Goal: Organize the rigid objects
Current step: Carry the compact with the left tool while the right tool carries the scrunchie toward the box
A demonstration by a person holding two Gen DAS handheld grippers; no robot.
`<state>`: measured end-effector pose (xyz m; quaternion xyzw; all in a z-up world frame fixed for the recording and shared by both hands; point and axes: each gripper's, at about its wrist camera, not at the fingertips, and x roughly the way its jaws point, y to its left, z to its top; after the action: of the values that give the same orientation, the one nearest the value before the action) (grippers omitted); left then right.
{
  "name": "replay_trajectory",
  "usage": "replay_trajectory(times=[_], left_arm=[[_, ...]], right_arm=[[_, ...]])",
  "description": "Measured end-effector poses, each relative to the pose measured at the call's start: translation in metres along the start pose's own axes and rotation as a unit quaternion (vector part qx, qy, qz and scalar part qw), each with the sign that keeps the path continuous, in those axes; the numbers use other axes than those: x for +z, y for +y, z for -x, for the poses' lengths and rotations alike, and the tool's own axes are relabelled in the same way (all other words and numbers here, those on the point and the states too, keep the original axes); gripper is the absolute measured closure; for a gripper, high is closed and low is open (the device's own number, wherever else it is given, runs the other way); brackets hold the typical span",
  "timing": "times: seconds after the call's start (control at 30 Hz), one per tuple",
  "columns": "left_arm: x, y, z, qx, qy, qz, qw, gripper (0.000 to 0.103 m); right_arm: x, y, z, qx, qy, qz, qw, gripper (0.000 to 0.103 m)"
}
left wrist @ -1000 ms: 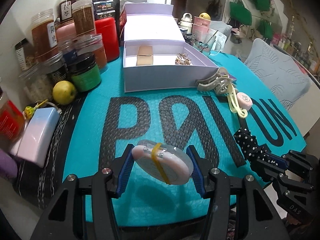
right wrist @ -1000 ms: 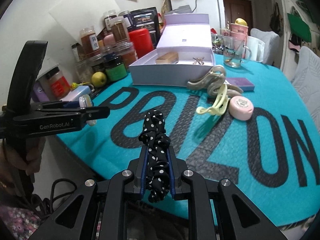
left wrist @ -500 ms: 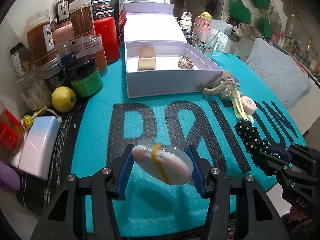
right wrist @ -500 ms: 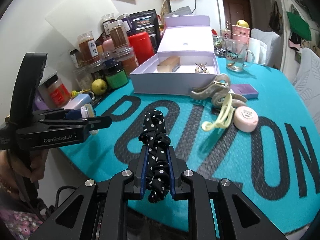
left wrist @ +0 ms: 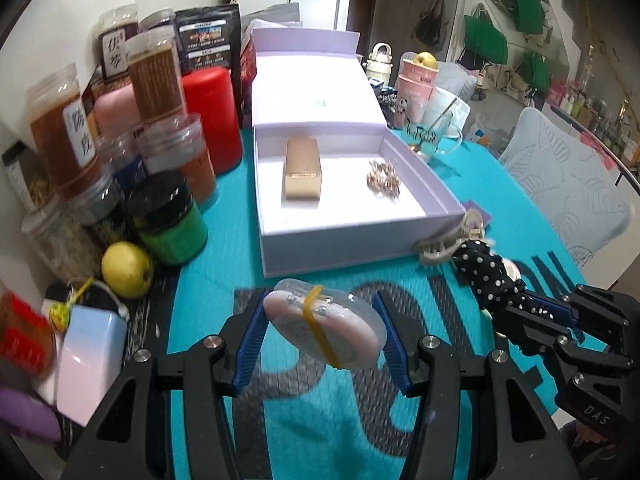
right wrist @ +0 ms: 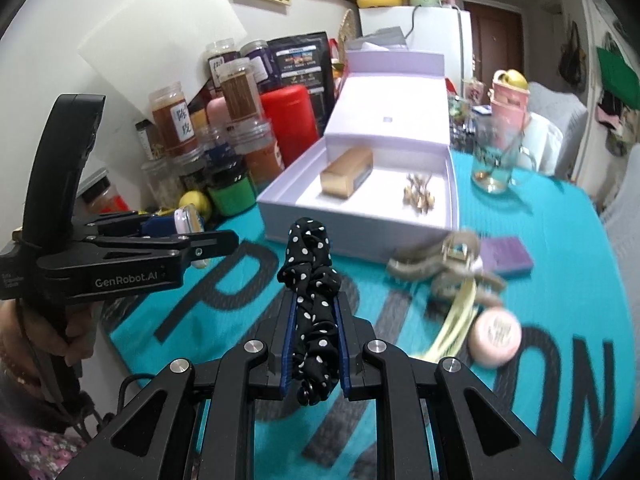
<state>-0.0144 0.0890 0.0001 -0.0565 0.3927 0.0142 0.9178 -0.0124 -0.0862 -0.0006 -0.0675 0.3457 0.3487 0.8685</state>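
My left gripper (left wrist: 320, 320) is shut on a round pink case with a yellow band (left wrist: 324, 328), held above the teal mat. To its right, my right gripper (left wrist: 536, 312) is shut on a black polka-dot scrunchie (left wrist: 484, 272). The right wrist view shows that scrunchie (right wrist: 310, 272) standing up between the right gripper's (right wrist: 316, 320) pads. There the left gripper (right wrist: 192, 236) is at the left in a person's hand. An open lilac box (left wrist: 340, 248) lies just ahead and holds a gold carton (left wrist: 302, 168) and gold clips (left wrist: 384, 178).
Jars (left wrist: 160, 120), a green-labelled tub (left wrist: 172, 228) and a yellow fruit (left wrist: 126, 268) crowd the left side. On the mat right of the box lie a beige claw clip (right wrist: 440, 268), a yellow clip (right wrist: 456, 328), a pink round case (right wrist: 496, 334) and a purple pad (right wrist: 506, 256). A glass mug (right wrist: 492, 160) stands behind.
Both grippers have moved forward toward the lilac box and risen a little, each keeping its hold. The box now looks larger and nearer.
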Motion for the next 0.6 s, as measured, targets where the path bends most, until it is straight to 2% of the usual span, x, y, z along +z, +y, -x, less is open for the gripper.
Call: replay_trajectory(times=[0.47,0.6], left_arm=[[0.056,0.005,-0.021,-0.016,-0.006,-0.017,0.9997,0.050],[0.068,0.004,-0.034,-0.041,0.006,-0.014,0.9990,0.051]], right_arm=[[0.057,-0.021,-0.016,-0.008,-0.012,0.001,1.000,0.086],[0.071,-0.030,-0.029,-0.012,-0.009,0.003,1.000,0.086]])
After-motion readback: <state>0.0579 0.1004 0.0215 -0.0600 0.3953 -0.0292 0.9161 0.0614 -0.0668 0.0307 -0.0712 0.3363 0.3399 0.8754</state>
